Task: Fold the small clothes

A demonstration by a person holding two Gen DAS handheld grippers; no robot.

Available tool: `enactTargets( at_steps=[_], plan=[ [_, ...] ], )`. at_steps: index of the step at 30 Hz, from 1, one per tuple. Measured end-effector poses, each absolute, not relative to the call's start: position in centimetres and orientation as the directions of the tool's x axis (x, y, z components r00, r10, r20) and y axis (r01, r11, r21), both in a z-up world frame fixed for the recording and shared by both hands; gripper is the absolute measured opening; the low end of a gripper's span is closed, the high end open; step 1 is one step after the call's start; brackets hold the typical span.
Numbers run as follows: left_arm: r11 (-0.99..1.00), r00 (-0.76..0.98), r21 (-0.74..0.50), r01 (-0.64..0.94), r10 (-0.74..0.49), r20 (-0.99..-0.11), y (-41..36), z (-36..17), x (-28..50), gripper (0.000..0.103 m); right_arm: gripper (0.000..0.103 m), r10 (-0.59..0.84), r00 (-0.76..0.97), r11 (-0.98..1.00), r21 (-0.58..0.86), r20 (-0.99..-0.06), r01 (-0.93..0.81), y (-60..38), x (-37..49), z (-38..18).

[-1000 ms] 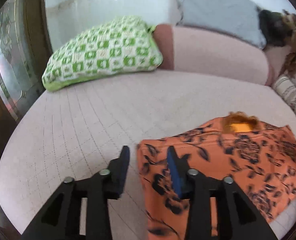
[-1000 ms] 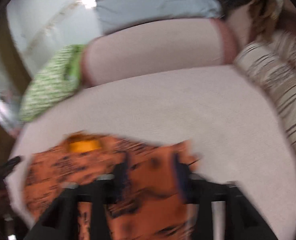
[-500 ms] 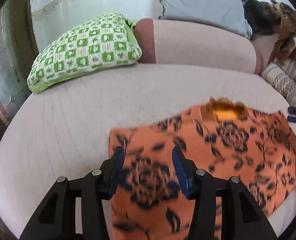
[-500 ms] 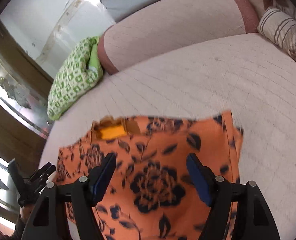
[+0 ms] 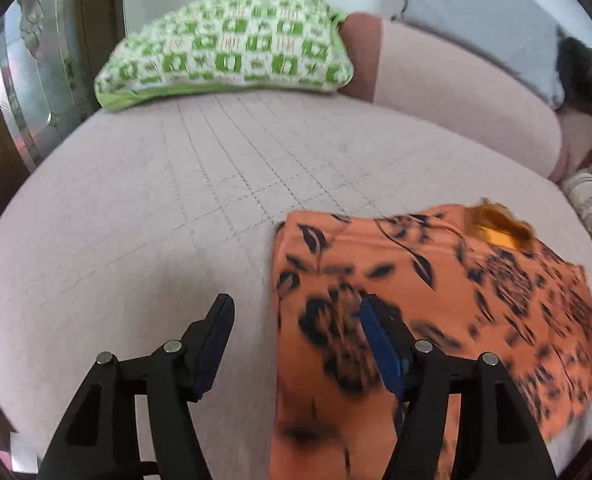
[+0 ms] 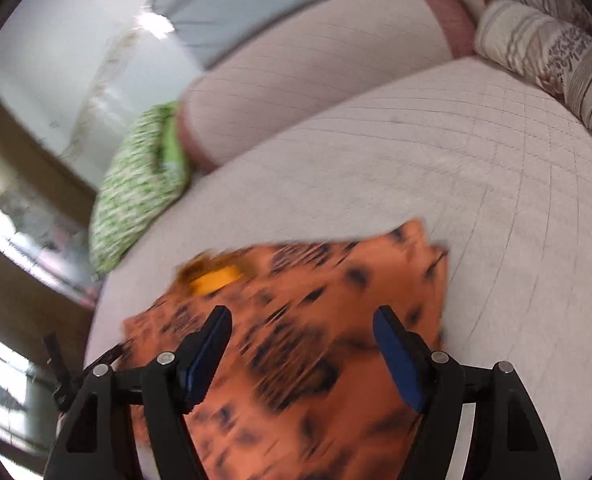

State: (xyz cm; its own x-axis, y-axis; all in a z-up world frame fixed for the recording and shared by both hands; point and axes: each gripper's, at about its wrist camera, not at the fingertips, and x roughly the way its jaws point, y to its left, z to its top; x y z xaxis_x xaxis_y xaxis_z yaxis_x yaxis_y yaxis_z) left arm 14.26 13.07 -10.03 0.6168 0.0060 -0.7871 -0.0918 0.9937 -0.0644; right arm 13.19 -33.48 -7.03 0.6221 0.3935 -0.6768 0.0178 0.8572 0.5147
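An orange garment with a black flower print [image 5: 435,300] lies flat on the pink quilted bed [image 5: 176,208], its yellow-lined neck opening at the far side. My left gripper [image 5: 296,336] is open and empty, straddling the garment's left edge. The garment also shows in the right wrist view [image 6: 315,320], blurred by motion. My right gripper [image 6: 301,348] is open and empty, hovering over the garment's near part. The other gripper's tips peek in at the left edge of the right wrist view.
A green-and-white checked pillow [image 5: 224,44] lies at the far left of the bed. A pink bolster [image 5: 455,88] and a grey pillow [image 5: 479,12] run along the back. A striped cushion [image 6: 547,52] sits at the right. A wooden frame borders the left side.
Both grippers have opened wider and hold nothing. The left gripper shifted left, from over the garment to its left edge. The right view is swinging, with motion blur.
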Motion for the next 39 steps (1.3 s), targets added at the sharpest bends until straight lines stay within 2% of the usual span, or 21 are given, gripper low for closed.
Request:
enactTargets(
  at_steps=[4, 5, 6, 7, 8, 9, 12, 15, 17, 19, 20, 22, 26, 28, 30, 32, 35, 39],
  plan=[
    [0.999, 0.657, -0.031, -0.033, -0.002, -0.754, 11.4, -8.9, 9.1, 0.068, 0.078, 0.413, 0.619, 0.853, 0.522, -0.668, -0.006, -30.9, 7.7, -7.8],
    [0.999, 0.653, -0.029, -0.016, -0.012, -0.757, 10.9, -9.3, 8.2, 0.07, 0.084, 0.415, 0.604, 0.847, 0.531, -0.681, 0.016, -31.1, 7.4, -9.0],
    [1.0, 0.633, -0.028, -0.01, -0.015, -0.774, 10.5, -10.4, 8.0, 0.074, 0.086, 0.411, 0.581, 0.844, 0.534, -0.703, 0.05, -31.6, 7.3, -10.6],
    [1.0, 0.612, -0.017, -0.007, -0.009, -0.791, 10.1, -11.3, 8.4, 0.075, 0.086, 0.394, 0.55, 0.84, 0.532, -0.737, 0.111, -32.2, 7.5, -12.7],
    [1.0, 0.576, 0.015, 0.003, 0.011, -0.818, 9.7, -13.0, 8.5, 0.075, 0.08, 0.402, 0.556, 0.819, 0.557, -0.728, 0.137, -33.0, 7.2, -13.3],
    [0.999, 0.536, 0.044, 0.006, 0.034, -0.844, 9.6, -14.2, 8.9, 0.076, 0.08, 0.401, 0.573, 0.807, 0.572, -0.715, 0.149, -33.2, 7.0, -12.8],
    [0.999, 0.585, -0.001, -0.049, 0.028, -0.811, 10.4, -11.9, 7.9, 0.076, 0.081, 0.401, 0.624, 0.81, 0.578, -0.67, 0.1, -32.3, 5.3, -9.2],
    [1.0, 0.644, 0.009, -0.017, 0.018, -0.765, 9.9, -9.8, 6.5, 0.077, 0.084, 0.405, 0.643, 0.839, 0.544, -0.65, 0.022, -31.1, 3.9, -7.9],
    [0.999, 0.637, 0.032, 0.001, 0.024, -0.771, 9.5, -10.3, 6.2, 0.078, 0.089, 0.367, 0.61, 0.84, 0.532, -0.702, 0.108, -32.4, 4.2, -10.5],
    [0.997, 0.552, 0.076, 0.009, 0.059, -0.832, 9.3, -12.8, 7.1, 0.078, 0.087, 0.379, 0.544, 0.785, 0.572, -0.749, 0.24, -34.3, 5.1, -14.2],
    [0.997, 0.527, 0.073, 0.011, 0.057, -0.848, 9.5, -13.6, 7.3, 0.079, 0.086, 0.388, 0.579, 0.758, 0.605, -0.717, 0.242, -34.8, 4.7, -13.7],
    [0.999, 0.561, 0.036, -0.03, 0.047, -0.826, 10.3, -12.5, 6.8, 0.08, 0.086, 0.395, 0.608, 0.76, 0.617, -0.689, 0.205, -34.5, 4.3, -11.4],
    [0.999, 0.655, 0.03, -0.04, 0.049, -0.754, 10.4, -9.6, 5.7, 0.08, 0.086, 0.421, 0.653, 0.795, 0.603, -0.629, 0.069, -33.3, 3.4, -8.5],
    [0.998, 0.618, 0.051, -0.036, 0.062, -0.784, 10.0, -10.7, 6.2, 0.08, 0.088, 0.41, 0.625, 0.8, 0.591, -0.664, 0.102, -33.5, 4.0, -11.0],
    [0.995, 0.511, 0.099, -0.026, 0.098, -0.854, 9.7, -13.2, 7.5, 0.08, 0.088, 0.391, 0.531, 0.79, 0.57, -0.752, 0.225, -34.6, 5.3, -14.4],
    [0.996, 0.522, 0.069, -0.062, 0.091, -0.848, 10.2, -12.5, 7.5, 0.08, 0.087, 0.386, 0.582, 0.754, 0.608, -0.716, 0.248, -35.1, 4.7, -13.5],
    [0.994, 0.554, 0.086, -0.065, 0.108, -0.826, 10.0, -10.6, 7.3, 0.08, 0.087, 0.356, 0.624, 0.822, 0.551, -0.696, 0.144, -32.9, 4.5, -10.0],
    [0.992, 0.563, 0.109, -0.061, 0.124, -0.817, 9.9, -10.0, 7.3, 0.08, 0.088, 0.415, 0.628, 0.835, 0.549, -0.658, 0.023, -30.7, 5.2, -8.7]
  ],
)
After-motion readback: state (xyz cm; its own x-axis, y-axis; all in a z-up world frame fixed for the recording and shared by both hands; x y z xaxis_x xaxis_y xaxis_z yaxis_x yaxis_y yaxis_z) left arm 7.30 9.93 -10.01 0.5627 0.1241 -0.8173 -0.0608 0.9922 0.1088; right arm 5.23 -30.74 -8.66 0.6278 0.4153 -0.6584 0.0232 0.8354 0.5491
